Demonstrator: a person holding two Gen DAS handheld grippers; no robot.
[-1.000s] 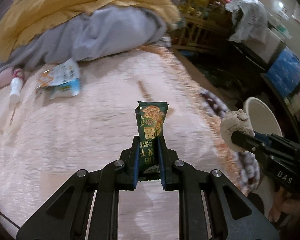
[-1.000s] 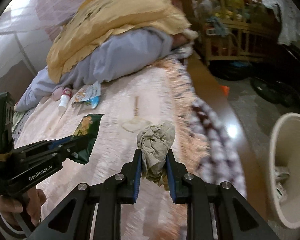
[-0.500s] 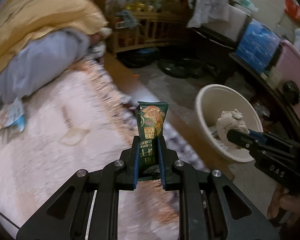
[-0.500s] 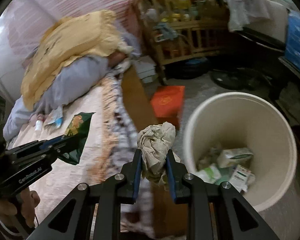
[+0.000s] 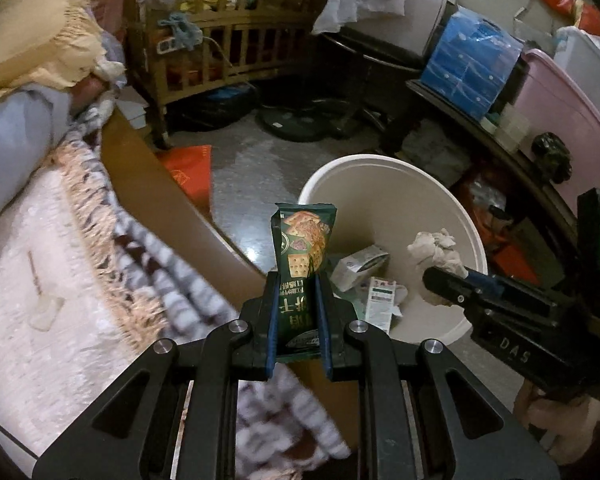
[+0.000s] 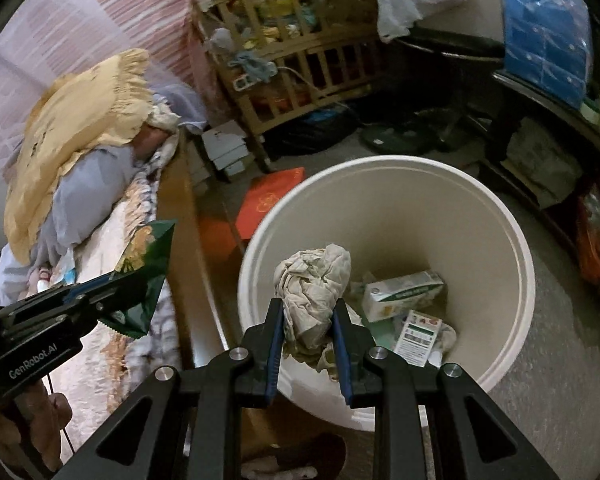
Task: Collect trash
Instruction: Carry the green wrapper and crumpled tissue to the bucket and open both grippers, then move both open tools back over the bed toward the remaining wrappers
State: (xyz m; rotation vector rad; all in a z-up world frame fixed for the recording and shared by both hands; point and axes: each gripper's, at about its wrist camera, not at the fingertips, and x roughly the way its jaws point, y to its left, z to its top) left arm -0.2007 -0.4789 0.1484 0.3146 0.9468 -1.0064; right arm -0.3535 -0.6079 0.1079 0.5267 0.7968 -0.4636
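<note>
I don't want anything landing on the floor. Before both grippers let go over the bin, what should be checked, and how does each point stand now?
1. Left gripper holds the green snack packet: ok.
2. Right gripper holds the crumpled tissue: ok.
3. Tissue sits over the open bin: ok, as the right wrist view shows it.
4. Packet sits over the bin: not ok; in the right wrist view it hangs beside the rim, over the bed edge.
5. Bin has room: ok; only a few cartons lie at the bottom.
6. Bin stands steady on the floor: cannot tell.
</note>
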